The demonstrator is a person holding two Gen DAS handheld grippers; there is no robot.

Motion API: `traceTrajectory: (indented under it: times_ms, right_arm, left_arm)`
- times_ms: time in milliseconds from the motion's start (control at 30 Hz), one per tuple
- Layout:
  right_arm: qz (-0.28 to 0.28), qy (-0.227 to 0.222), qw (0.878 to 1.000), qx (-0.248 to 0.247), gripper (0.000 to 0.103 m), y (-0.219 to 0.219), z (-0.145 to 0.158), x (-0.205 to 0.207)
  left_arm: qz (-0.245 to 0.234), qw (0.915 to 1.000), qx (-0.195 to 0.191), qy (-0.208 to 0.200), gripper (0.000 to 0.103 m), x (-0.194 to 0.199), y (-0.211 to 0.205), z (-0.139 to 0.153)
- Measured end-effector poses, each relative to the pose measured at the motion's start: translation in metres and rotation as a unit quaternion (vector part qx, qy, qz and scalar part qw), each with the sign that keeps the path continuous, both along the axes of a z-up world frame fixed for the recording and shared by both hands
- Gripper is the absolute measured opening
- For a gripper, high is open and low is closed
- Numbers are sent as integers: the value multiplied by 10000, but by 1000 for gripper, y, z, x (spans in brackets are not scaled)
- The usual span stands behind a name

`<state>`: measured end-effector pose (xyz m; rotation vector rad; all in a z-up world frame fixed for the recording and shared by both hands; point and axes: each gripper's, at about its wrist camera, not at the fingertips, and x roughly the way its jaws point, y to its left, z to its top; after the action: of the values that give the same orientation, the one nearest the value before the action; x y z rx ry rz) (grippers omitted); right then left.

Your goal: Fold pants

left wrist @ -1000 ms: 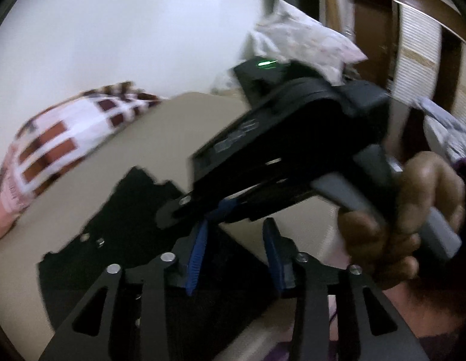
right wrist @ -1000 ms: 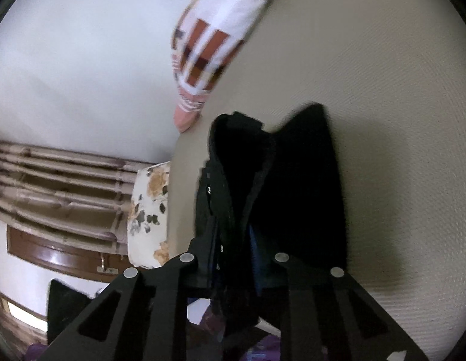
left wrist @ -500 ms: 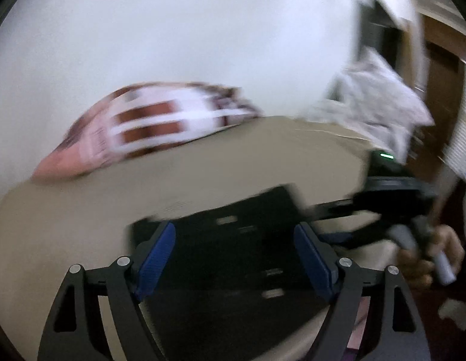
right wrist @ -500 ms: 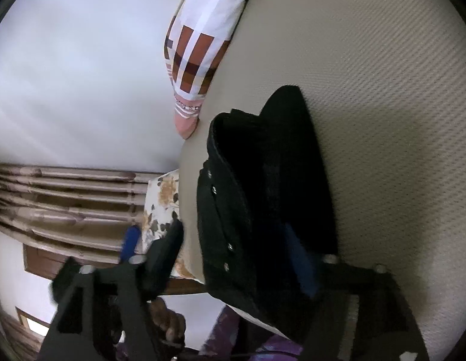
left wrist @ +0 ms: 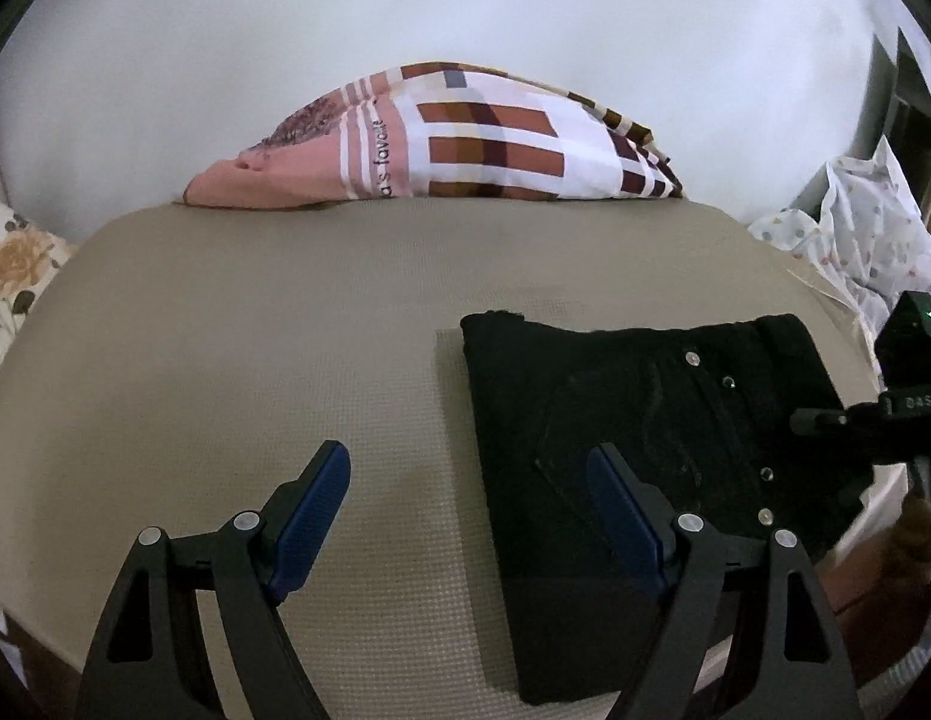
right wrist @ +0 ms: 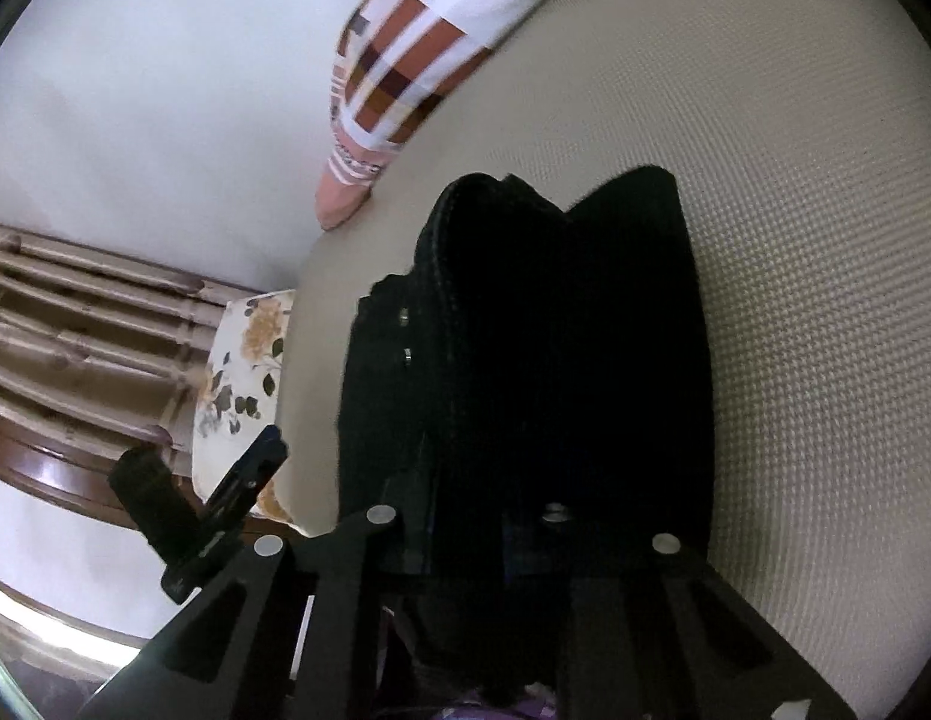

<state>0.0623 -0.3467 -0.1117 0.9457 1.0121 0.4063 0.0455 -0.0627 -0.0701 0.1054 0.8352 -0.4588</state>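
Note:
The black pants lie folded into a compact rectangle on the beige mat, at the right of the left wrist view. My left gripper is open and empty above the mat, its right blue pad over the pants' left part. In the right wrist view the pants fill the middle, and my right gripper is shut on their near edge, its fingertips buried in the dark cloth. The right gripper's body shows at the right edge of the left wrist view.
A brown, white and pink checked pillow lies at the mat's far edge against the white wall. A floral cushion and wooden slats stand beyond the mat's side. A patterned white cloth sits at the right.
My left gripper has opened, let go of the pants and swung left over the mat. The pants have been laid down folded. My right gripper has closed on their edge again.

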Motion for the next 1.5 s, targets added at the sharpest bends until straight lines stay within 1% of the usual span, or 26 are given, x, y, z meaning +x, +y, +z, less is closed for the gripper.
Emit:
traceTrajectory:
  times_ms: [100, 233, 300, 367, 400, 433, 467, 533, 567, 633, 700, 767, 833, 867, 900, 1000, 1100, 1167, 1267, 1300, 1367, 1433, 1500]
  right_arm:
    - [-113, -56, 9999, 1, 14, -8, 5, -9]
    - [-403, 5, 9991, 148, 14, -28, 0, -17]
    - [-344, 8, 9990, 269, 14, -31, -7, -19]
    - [-390, 261, 9983, 359, 14, -32, -25, -16]
    - [-434, 265, 9976, 470, 16, -35, -31, -16]
    - [-465, 241, 9963, 681, 21, -39, -37, -17]
    - [-592, 302, 9937, 907, 24, -45, -45, -20]
    - [-843, 223, 9894, 1159, 30, -55, -47, -28]
    - [-1069, 126, 9874, 1162, 32, -62, -43, -35]
    - [-1494, -60, 9838, 984, 34, -82, -30, -57]
    - [-1685, -308, 9784, 1155, 34, -91, -14, -86]
    - [-1524, -572, 9802, 1127, 34, -79, 6, -112]
    - [-1308, -636, 9820, 1202, 36, -60, 15, -127]
    - [-1196, -602, 9836, 1208, 37, -44, 18, -132]
    - [-1151, -553, 9857, 1098, 38, -35, 18, -134]
    - [-1073, -386, 9932, 226, 38, -4, 17, -127]
    - [-1047, -310, 9940, -4, 37, 10, 8, -117]
    - [-1040, -245, 9939, -287, 36, 12, 5, -112]
    - [-1178, -71, 9920, -456, 34, 11, 2, -103]
    - [-1244, -70, 9910, -490, 34, 11, 3, -103]
    - [-1361, 10, 9881, -718, 34, 14, 7, -101]
    - [-1426, 44, 9869, -754, 36, 17, 8, -101]
    - [-1502, 83, 9847, -876, 36, 18, 7, -99]
  left_arm:
    - [-159, 9998, 46, -120, 81, -4, -9, 6]
    - [-435, 9988, 153, -172, 83, -9, -28, 7]
    - [-538, 9982, 181, -181, 87, -12, -34, 2]
    - [-617, 9976, 294, -91, 87, -11, -43, -6]
    - [-653, 9973, 345, -42, 87, -11, -46, -9]
    - [-688, 9968, 395, -7, 87, -10, -50, -13]
    - [-713, 9965, 442, 9, 87, -10, -52, -16]
    - [-736, 9952, 646, 43, 87, -8, -56, -24]
    - [-733, 9947, 722, 77, 87, -7, -57, -27]
    - [-692, 9941, 803, 238, 87, -2, -56, -36]
    - [-635, 9950, 679, 377, 87, 2, -51, -40]
    - [-528, 9962, 443, 525, 87, 7, -44, -43]
    - [-466, 9965, 335, 610, 87, 9, -40, -45]
    - [-444, 9965, 296, 639, 87, 9, -38, -46]
    - [-425, 9966, 263, 657, 87, 9, -36, -47]
    - [-428, 9965, 247, 679, 87, 9, -34, -47]
    - [-439, 9963, 248, 699, 87, 8, -32, -46]
    - [-426, 9966, 205, 677, 87, 8, -29, -44]
    - [-393, 9967, 112, 708, 87, 9, -25, -43]
    - [-376, 9966, 78, 725, 87, 9, -24, -43]
    - [-362, 9966, 21, 744, 87, 9, -21, -42]
    - [-365, 9967, -21, 723, 87, 9, -20, -40]
    - [-389, 9966, -22, 725, 87, 8, -20, -40]
